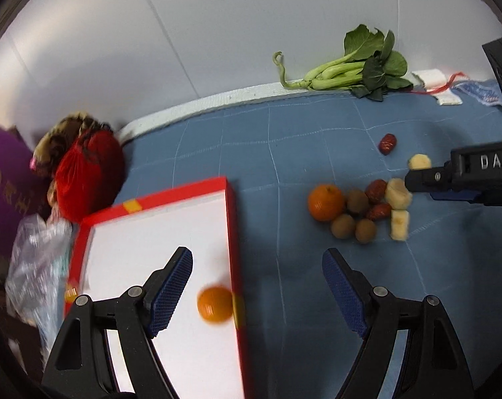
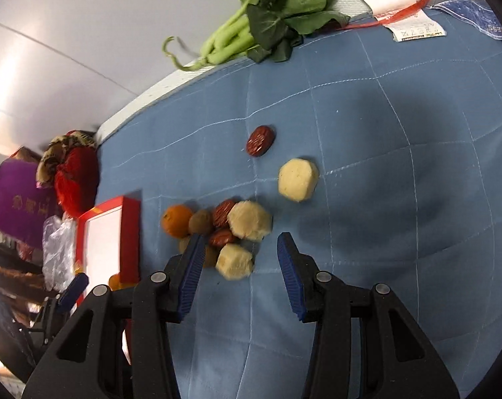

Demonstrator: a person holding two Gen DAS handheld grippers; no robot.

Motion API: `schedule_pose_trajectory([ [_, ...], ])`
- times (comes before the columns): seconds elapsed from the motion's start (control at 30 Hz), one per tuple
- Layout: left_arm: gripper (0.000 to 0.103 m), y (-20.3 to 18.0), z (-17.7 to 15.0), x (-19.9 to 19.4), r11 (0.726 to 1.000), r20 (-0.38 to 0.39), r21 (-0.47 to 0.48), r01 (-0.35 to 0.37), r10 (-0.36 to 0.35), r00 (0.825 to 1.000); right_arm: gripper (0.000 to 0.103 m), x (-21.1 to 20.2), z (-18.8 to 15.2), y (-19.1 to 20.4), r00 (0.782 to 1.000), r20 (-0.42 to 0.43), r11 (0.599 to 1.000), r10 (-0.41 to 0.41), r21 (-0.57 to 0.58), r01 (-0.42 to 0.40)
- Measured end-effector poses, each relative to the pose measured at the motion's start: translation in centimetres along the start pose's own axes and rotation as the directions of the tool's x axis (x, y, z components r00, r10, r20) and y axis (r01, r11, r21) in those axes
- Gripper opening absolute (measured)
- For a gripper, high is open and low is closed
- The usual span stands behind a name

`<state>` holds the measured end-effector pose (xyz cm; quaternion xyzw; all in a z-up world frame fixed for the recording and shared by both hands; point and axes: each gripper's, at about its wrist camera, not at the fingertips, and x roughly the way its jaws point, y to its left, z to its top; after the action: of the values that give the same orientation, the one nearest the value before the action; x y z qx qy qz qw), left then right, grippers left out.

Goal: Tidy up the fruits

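Note:
A red-rimmed white box lies on the blue quilted cloth. A blurred orange is inside it by its right wall. My left gripper is open and empty above the box edge. To the right lies a pile: an orange, brown kiwis, red dates and pale banana pieces. My right gripper is open and empty, with a banana piece just ahead between its fingers. It also shows in the left wrist view.
A bunch of leafy greens lies at the cloth's far edge. A lone date and a banana piece lie apart from the pile. A red bag, purple cloth and clear plastic sit left of the box.

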<state>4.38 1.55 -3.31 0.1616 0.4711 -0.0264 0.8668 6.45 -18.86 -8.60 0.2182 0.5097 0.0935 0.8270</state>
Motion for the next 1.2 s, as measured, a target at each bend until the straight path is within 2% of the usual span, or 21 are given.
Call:
schedule_pose_trajectory([
  [0.27, 0.082, 0.9, 2.7, 3.6, 0.999, -0.04, 0.021, 0.045, -0.044, 0.998, 0.044, 3.6, 0.9, 0.8, 0.992, -0.054, 0.991, -0.111, -0.08, 0.107],
  [0.33, 0.082, 0.5, 3.1, 4.1, 0.997, -0.019, 0.066, 0.028, -0.027, 0.999, 0.043, 4.0, 0.7, 1.6, 0.985, -0.057, 0.979, -0.162, -0.137, 0.153],
  [0.53, 0.082, -1.0, 4.5, 5.7, 0.99, 0.016, 0.143, -0.001, -0.002, 1.0, 0.037, 4.6, 1.1, 2.6, 0.976, -0.06, 0.959, -0.208, -0.206, 0.192],
  [0.6, 0.082, -1.6, 4.8, 6.3, 0.986, 0.016, 0.165, -0.006, 0.004, 1.0, 0.028, 4.7, 1.6, 2.8, 0.98, -0.071, 0.965, -0.189, -0.201, 0.171],
  [0.7, 0.082, -1.9, 5.4, 6.6, 0.989, 0.023, 0.149, -0.001, -0.003, 1.0, 0.028, 4.3, 1.9, 2.5, 0.983, -0.078, 0.974, -0.165, -0.172, 0.15],
  [0.87, 0.082, -1.5, 6.0, 5.9, 0.992, 0.007, 0.099, 0.083, -0.084, 0.996, 0.028, 3.2, 2.0, 1.5, 0.989, -0.073, 0.983, -0.126, -0.14, 0.115],
  [1.0, 0.082, -1.8, 5.4, 4.7, 0.987, 0.054, 0.147, 0.068, -0.077, 0.996, 0.028, 2.1, 1.9, 0.9, 0.994, -0.068, 0.991, -0.083, -0.111, 0.075],
  [1.2, 0.082, -2.8, 4.8, 4.7, 0.975, 0.051, 0.189, 0.118, -0.13, 0.99, 0.028, 1.3, 1.8, 0.7, 0.997, -0.054, 0.996, -0.051, -0.074, 0.047],
])
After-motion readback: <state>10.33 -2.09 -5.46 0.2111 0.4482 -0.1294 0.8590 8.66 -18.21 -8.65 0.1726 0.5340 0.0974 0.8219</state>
